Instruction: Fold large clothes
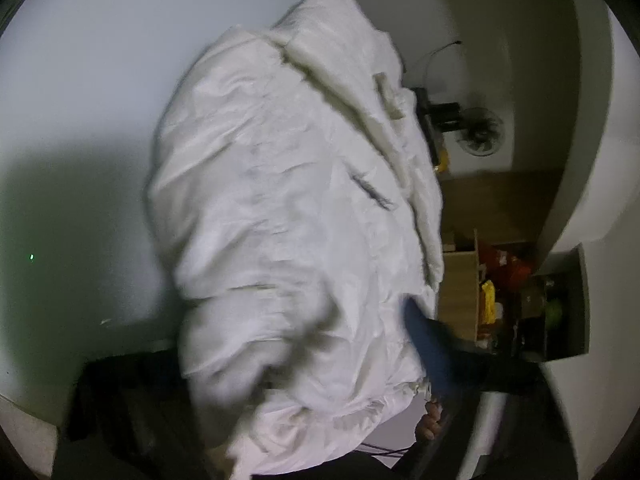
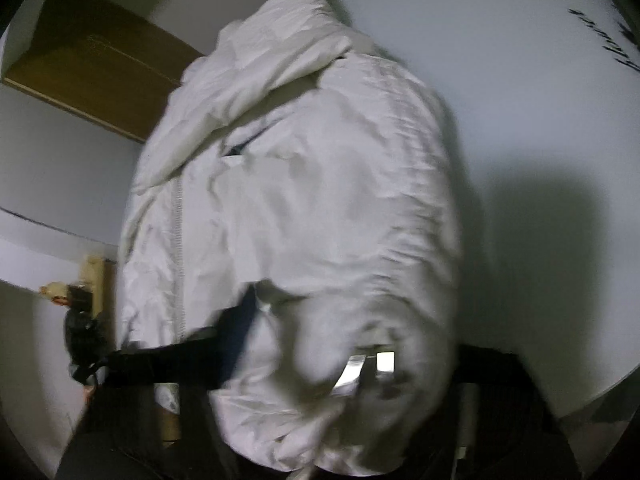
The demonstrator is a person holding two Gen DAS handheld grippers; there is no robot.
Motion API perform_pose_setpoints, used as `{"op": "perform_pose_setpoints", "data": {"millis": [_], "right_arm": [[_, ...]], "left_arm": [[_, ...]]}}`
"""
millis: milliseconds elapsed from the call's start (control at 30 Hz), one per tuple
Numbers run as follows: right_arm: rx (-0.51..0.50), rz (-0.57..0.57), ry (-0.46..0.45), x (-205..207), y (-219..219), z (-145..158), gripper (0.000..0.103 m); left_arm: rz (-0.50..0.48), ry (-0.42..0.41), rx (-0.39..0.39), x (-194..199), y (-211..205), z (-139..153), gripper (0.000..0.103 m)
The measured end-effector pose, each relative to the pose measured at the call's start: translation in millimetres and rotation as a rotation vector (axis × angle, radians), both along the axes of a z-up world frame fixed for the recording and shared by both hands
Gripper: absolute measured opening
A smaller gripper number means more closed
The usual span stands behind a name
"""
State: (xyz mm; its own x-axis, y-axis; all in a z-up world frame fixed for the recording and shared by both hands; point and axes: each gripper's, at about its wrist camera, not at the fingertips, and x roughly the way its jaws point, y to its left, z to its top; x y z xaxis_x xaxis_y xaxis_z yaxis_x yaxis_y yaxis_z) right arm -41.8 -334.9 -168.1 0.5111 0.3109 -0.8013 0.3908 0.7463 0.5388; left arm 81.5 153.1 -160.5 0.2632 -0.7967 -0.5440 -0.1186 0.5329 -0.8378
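White padded jacket fills frame centre on tabletop; both hand-held grippers' jaws lie buried in its hem, grip unclear, presumably for folding.

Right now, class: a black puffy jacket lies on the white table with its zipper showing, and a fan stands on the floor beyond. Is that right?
Not quite. The jacket is white, not black, as the left wrist view shows. It lies on the white table, its zipper shows, and the fan stands beyond.

The left gripper is seen with one blue finger pressed into white fabric, the other finger hidden by a fold. The right gripper is likewise buried, one blue finger showing; its grip cannot be judged.
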Motion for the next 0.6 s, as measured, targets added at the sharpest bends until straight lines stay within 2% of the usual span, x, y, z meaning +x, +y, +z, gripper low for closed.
{"op": "perform_pose_setpoints", "data": {"millis": [33,67,100,167,267,333,467,600], "right_arm": [[0.009,-0.006,0.002,-1,-3,-3,0.028],[0.026,-0.011,-0.002,-2,-6,-5,0.025],[0.054,-0.021,-0.010,-4,-11,-9,0.020],[0.095,-0.040,-0.019,-8,-17,-13,0.017],[0.091,-0.030,-0.023,-10,-17,-14,0.015],[0.083,-0.024,-0.017,-11,-16,-12,0.011],[0.060,0.013,-0.086,-19,-12,14,0.009],[0.041,0.031,-0.095,-27,-12,25,0.008]], "left_arm": [[0.010,0.022,0.005,1,1,-6,0.038],[0.023,0.047,-0.005,1,2,-13,0.030],[0.030,0.057,-0.031,1,4,-18,0.028],[0.041,0.062,-0.035,0,6,-23,0.019],[0.035,0.053,-0.027,-2,5,-24,0.015],[0.027,0.043,0.005,-5,5,-20,0.014],[0.008,-0.008,0.032,-16,5,-2,0.013],[-0.020,-0.034,0.054,-22,3,7,0.013]]}}
